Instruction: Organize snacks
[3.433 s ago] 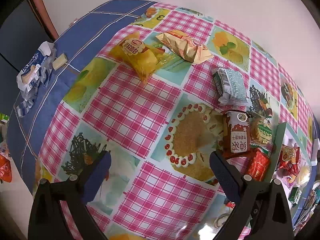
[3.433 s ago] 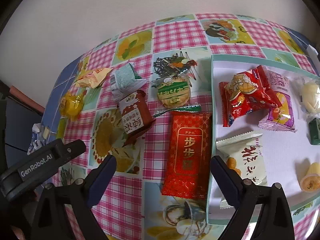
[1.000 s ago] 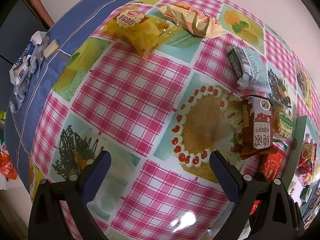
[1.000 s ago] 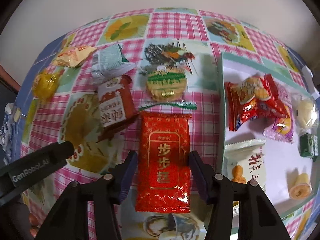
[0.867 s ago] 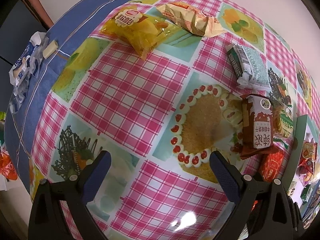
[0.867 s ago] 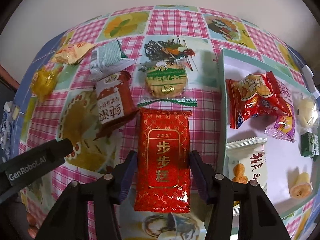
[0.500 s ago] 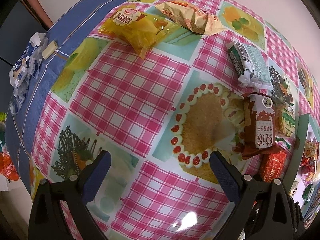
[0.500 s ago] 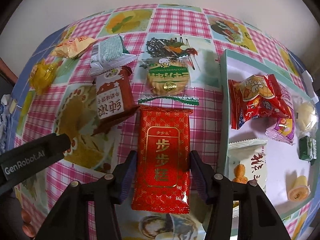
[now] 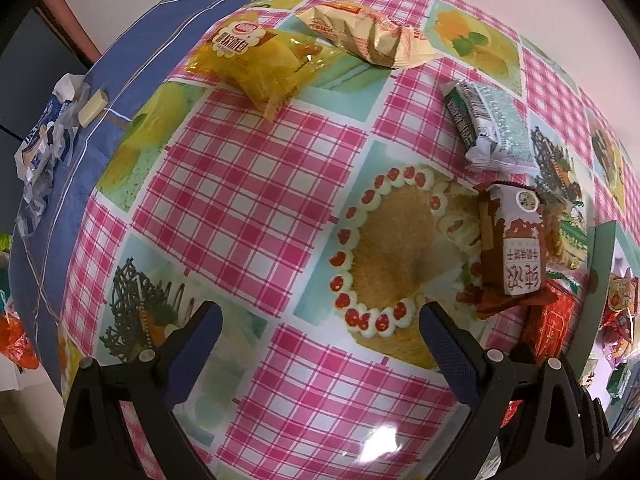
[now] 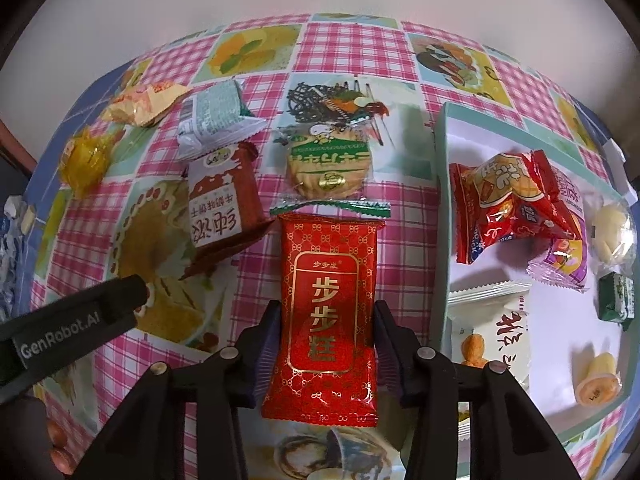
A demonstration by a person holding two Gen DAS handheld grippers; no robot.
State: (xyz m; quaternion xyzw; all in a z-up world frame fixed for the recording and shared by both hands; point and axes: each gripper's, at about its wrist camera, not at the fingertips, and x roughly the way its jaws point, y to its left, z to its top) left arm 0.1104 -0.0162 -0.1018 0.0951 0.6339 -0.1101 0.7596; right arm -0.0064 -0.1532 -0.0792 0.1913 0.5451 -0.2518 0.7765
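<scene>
While the right tool (image 10: 326,344) closes on the red packet's (image 10: 326,300) long edges left of the tray (image 10: 440,216), light, slick, crushable film favours mid-body grip; left tool (image 9: 320,344) spread, empty.

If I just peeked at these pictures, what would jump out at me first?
Probably the shiny red packet with gold writing, right in the middle, with the right gripper closing on its sides. Behind it, more snacks lie scattered on the pink checked tablecloth, and to its right a pale tray already holds several.
</scene>
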